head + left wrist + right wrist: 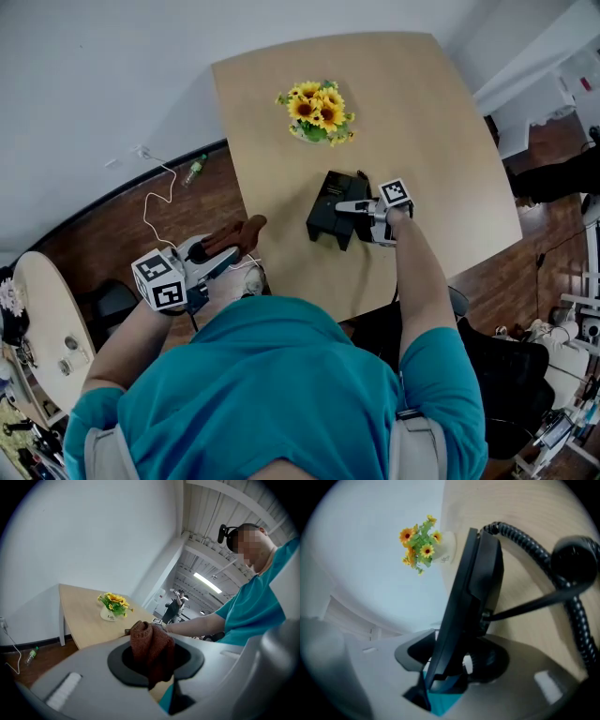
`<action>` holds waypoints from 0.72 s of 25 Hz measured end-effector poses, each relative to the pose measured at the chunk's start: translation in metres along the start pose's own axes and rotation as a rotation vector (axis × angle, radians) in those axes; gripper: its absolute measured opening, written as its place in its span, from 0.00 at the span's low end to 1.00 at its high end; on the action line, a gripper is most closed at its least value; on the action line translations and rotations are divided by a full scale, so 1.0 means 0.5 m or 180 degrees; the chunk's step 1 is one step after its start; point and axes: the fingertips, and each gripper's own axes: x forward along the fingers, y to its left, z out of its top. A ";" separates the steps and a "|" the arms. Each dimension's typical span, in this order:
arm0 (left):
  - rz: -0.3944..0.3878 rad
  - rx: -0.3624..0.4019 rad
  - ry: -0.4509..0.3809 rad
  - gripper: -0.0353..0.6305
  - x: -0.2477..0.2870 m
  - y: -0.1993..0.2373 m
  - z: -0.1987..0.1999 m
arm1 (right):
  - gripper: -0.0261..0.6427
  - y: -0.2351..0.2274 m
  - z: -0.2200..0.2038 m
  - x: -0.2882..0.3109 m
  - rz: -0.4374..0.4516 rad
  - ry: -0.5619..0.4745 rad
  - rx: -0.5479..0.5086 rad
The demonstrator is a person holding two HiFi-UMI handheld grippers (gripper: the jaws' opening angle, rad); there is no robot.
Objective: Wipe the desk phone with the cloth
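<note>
Brown cloth (150,644) is gripped in the closed left claw (228,248), bunched up between the jaws and sticking out past the tips. This claw is held off the near left edge of the tabletop (431,122), above the wooden floor (112,244), well apart from the phone.

Black desk phone (330,220) is set near the middle of the tabletop, towards the near edge. Right claw (352,208) is placed at the phone's right side. In the right gripper view the phone body's edge is seen between the jaws, which stand apart, with a gap showing on one side, so no firm pinch is read. Coiled cord (525,543) is seen running to the handset (576,566), which lies on the tabletop beside the phone body.

Sunflowers in a white pot (317,112) are placed beyond the phone, apart from it. A bottle (194,171) and a white cable (155,202) are seen on the floor by the wall.
</note>
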 end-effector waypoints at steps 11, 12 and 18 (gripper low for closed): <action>-0.0006 -0.0027 0.0002 0.18 0.016 0.004 0.015 | 0.49 -0.031 -0.010 -0.092 -0.0490 -0.0287 -0.0452; -0.0004 -0.0031 -0.0017 0.19 0.020 0.001 0.019 | 0.49 -0.012 -0.015 -0.107 -0.0376 -0.0386 -0.0536; 0.0090 -0.0123 -0.0272 0.18 0.034 -0.043 0.042 | 0.32 0.183 -0.058 -0.234 0.0595 -0.1507 -0.1289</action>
